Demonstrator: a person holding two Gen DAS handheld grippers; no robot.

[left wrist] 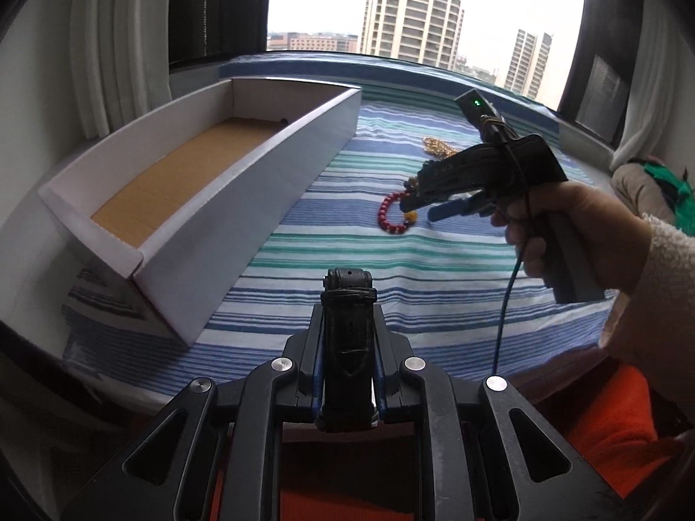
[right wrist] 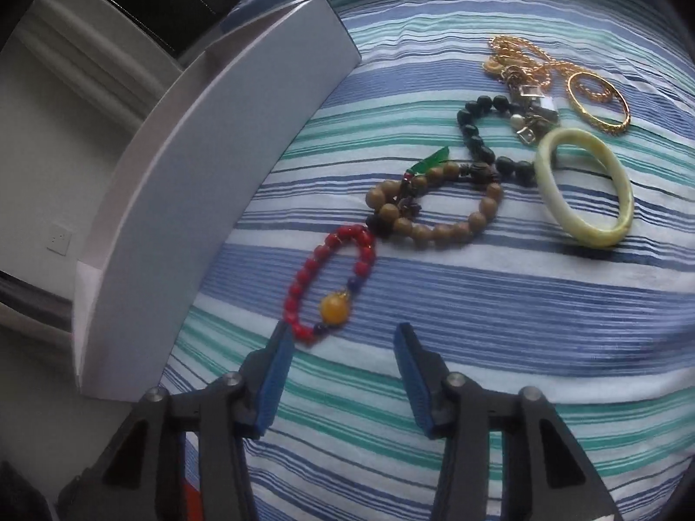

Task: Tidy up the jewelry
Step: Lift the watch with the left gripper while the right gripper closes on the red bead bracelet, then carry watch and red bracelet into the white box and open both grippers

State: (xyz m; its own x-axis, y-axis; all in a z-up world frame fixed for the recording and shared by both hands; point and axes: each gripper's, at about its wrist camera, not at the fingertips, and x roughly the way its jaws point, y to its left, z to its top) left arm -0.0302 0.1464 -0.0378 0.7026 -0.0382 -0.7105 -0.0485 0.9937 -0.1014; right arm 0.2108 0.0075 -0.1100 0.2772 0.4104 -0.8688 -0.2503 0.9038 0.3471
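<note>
Striped cloth [right wrist: 434, 304]; red bead bracelet [right wrist: 330, 278], amber bead. Left tool [left wrist: 347, 299] clamps black strap [left wrist: 347, 347]; right tool [right wrist: 343, 338] parted, empty.

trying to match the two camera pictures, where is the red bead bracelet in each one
Left wrist view: the red bead bracelet lies right of centre on the striped cloth, just under the right gripper.
Right wrist view: it lies left of centre, just ahead of the gripper's left finger.
Shared landmark: the white box, to the bracelet's left in both.
</note>
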